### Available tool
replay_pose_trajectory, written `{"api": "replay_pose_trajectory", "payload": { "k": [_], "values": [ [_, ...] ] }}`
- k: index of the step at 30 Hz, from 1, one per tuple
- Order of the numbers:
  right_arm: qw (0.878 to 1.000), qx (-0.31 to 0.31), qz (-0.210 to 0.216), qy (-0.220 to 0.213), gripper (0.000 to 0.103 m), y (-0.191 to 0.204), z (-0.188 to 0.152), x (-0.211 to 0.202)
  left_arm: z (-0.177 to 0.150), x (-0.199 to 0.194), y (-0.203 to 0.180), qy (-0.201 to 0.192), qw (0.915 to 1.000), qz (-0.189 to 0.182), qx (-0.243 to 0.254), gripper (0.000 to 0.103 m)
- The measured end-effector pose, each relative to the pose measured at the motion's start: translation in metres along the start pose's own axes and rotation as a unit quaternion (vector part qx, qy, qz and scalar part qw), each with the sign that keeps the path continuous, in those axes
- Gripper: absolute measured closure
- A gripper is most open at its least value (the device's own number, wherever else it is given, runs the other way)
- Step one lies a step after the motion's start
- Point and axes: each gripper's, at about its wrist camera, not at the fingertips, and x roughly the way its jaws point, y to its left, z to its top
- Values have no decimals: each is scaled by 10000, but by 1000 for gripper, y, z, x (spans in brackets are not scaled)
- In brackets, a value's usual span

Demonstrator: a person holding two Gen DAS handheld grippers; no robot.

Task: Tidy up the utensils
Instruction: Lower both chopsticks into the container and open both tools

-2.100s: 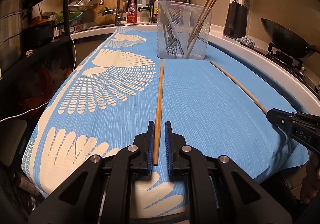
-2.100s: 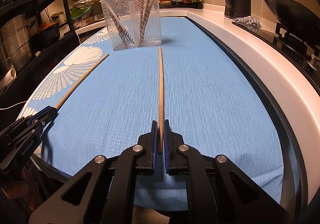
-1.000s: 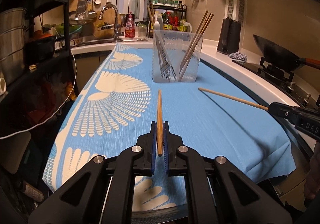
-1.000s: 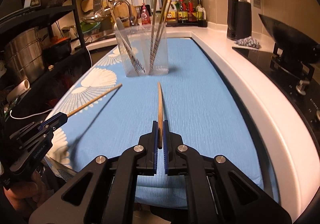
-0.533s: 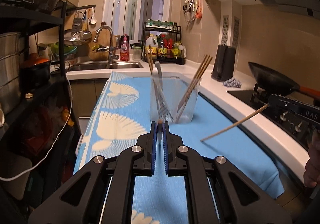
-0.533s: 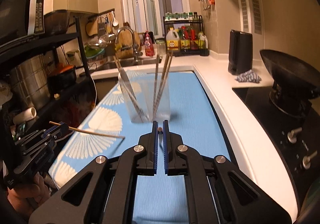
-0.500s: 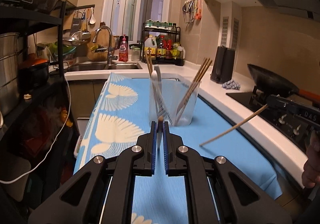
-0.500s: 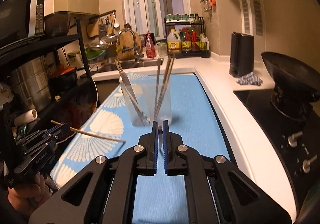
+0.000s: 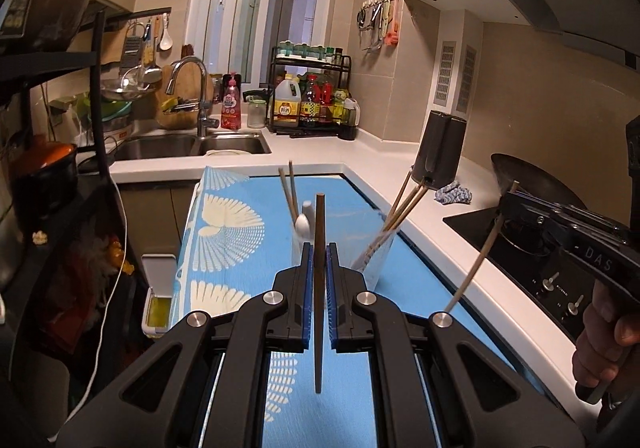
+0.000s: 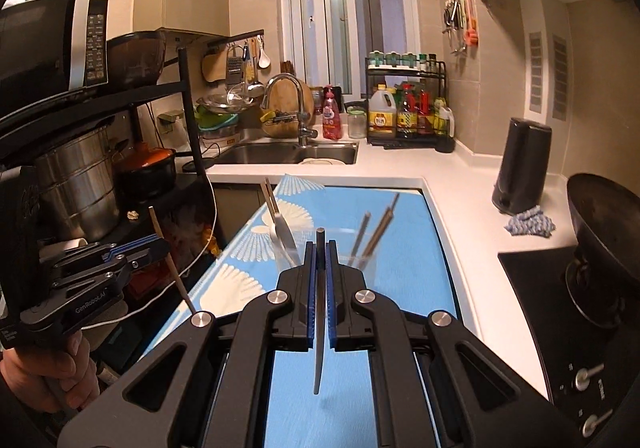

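My left gripper (image 9: 319,254) is shut on a wooden chopstick (image 9: 319,328) that stands nearly upright, its lower end hanging above the blue cloth (image 9: 404,280). My right gripper (image 10: 319,252) is shut on a second chopstick (image 10: 319,348), also near vertical. Both are held high, short of the clear plastic utensil holder (image 9: 376,260), which holds several chopsticks and a white spoon (image 9: 303,223). The holder also shows in the right wrist view (image 10: 362,262). In the left wrist view the right gripper (image 9: 505,203) shows with its chopstick (image 9: 472,272). In the right wrist view the left gripper (image 10: 160,244) shows with its chopstick (image 10: 172,268).
The blue patterned cloth covers a white counter (image 10: 460,183). A sink with a tap (image 9: 188,143) and a bottle rack (image 9: 312,99) lie behind. A black kettle (image 10: 520,163), a rag (image 10: 528,226) and a wok on the hob (image 10: 600,215) stand at the right. Black shelves (image 10: 80,175) stand at the left.
Both grippers have lifted their chopsticks off the cloth and tipped them from pointing forward to nearly upright. Both have moved closer to the holder.
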Motion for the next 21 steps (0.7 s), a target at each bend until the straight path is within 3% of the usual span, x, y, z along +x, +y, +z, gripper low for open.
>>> {"api": "replay_pose_trajectory", "payload": {
  "k": [13, 17, 21],
  "values": [
    [9969, -298, 1, -724, 99, 0, 110, 27, 121, 38, -13, -450, 9984, -220, 251, 97],
    [9954, -339, -63, -895, 99, -2, 127, 45, 135, 67, -13, -465, 9982, -264, 266, 97],
    [9967, -336, -130, -724, 99, -9, 119, 77, 126, 103, -9, -224, 9990, -238, 311, 97]
  ]
}}
